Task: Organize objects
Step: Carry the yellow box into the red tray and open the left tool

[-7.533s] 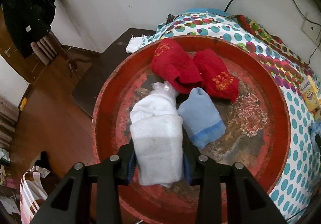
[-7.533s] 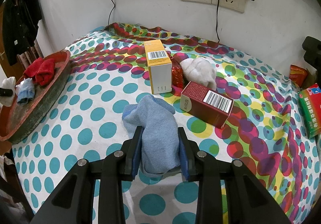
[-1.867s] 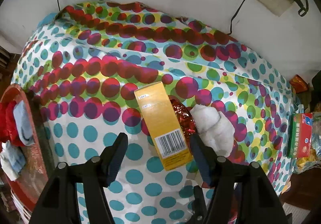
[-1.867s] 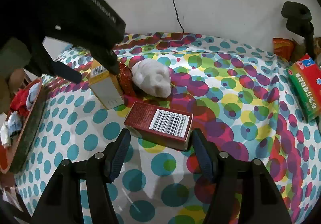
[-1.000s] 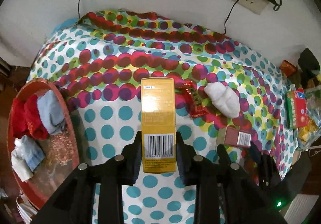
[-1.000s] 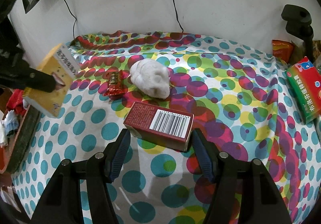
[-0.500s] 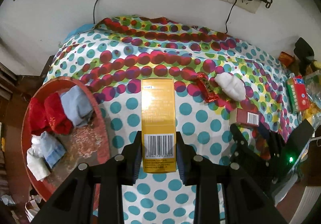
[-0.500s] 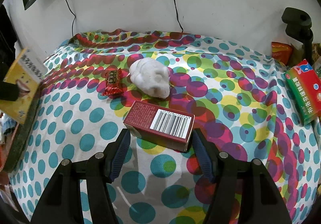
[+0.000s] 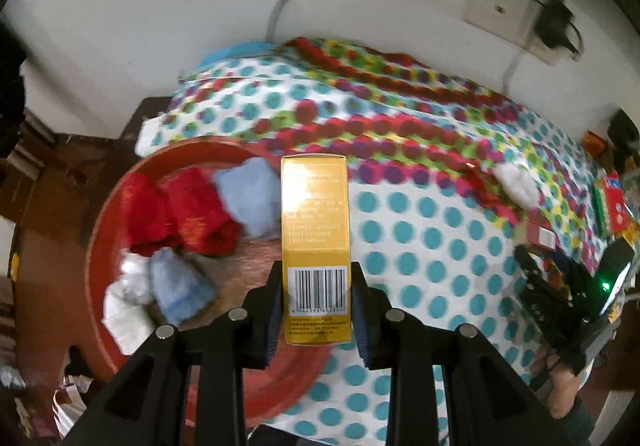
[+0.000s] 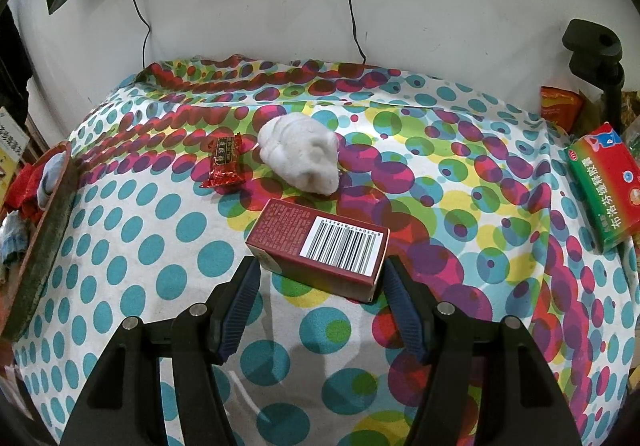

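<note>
My left gripper is shut on a yellow box with a barcode and holds it in the air over the right edge of the red round tray. The tray holds red socks, light blue socks and a white sock. My right gripper is open, its fingers on either side of a dark red box lying on the dotted cloth. A white sock ball and a red snack packet lie behind that box.
A green and red medicine box and an orange packet sit at the right edge. The tray rim shows at the left in the right wrist view. Wall sockets and cables hang above the table.
My left gripper has carried the yellow box leftward, from above the cloth to over the tray's edge. My right gripper has stayed open around the dark red box.
</note>
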`<state>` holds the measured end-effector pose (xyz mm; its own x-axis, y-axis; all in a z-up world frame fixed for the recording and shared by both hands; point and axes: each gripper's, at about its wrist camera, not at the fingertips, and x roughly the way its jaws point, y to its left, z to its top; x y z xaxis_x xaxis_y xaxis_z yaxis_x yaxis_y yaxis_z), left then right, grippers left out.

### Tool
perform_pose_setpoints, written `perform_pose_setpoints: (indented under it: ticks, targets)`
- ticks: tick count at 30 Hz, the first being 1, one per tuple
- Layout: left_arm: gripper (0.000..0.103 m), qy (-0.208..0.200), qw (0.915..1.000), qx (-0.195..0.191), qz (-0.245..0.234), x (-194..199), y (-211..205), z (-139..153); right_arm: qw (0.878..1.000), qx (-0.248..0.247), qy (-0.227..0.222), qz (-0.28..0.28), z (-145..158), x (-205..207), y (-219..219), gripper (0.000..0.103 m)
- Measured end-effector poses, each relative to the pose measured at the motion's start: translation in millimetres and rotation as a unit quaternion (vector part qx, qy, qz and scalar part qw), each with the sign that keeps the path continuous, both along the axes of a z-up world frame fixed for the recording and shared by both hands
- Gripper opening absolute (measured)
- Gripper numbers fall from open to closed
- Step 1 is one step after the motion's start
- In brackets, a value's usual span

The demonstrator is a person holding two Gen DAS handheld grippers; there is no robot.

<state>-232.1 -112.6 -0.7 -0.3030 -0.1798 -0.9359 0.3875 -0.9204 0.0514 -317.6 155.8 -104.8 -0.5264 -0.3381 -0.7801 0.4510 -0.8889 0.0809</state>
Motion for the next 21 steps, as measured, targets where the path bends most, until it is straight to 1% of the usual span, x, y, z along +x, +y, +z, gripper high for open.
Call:
perform_pose_setpoints:
  ticks: [6, 8, 10, 14, 21]
  targets:
    - [0.03, 0.004, 0.9995, -0.019, 0.023, 12, -43, 8, 1.0, 0.001, 0.0, 0.0, 0, -1, -1, 0.062]
    - [0.03, 0.002, 0.9991, -0.02, 0.036, 15, -57, 9, 1.0, 0.001, 0.0, 0.0, 0, 0, -2, 0.062]
    - [0.03, -0.003, 0.9988, -0.015, 0.046, 18, -73, 7, 1.0, 0.002, 0.0, 0.0, 1, 0, -3, 0.062]
    - [0.03, -0.014, 0.9974, -0.027, 0.066, 23, -99, 2, 1.0, 0.005, 0.002, 0.001, -2, 0, 1, 0.062]
    - [0.031, -0.03, 0.9956, -0.026, 0.085, 35, -130, -8, 1.0, 0.01, 0.003, 0.001, -2, 1, 1, 0.062]
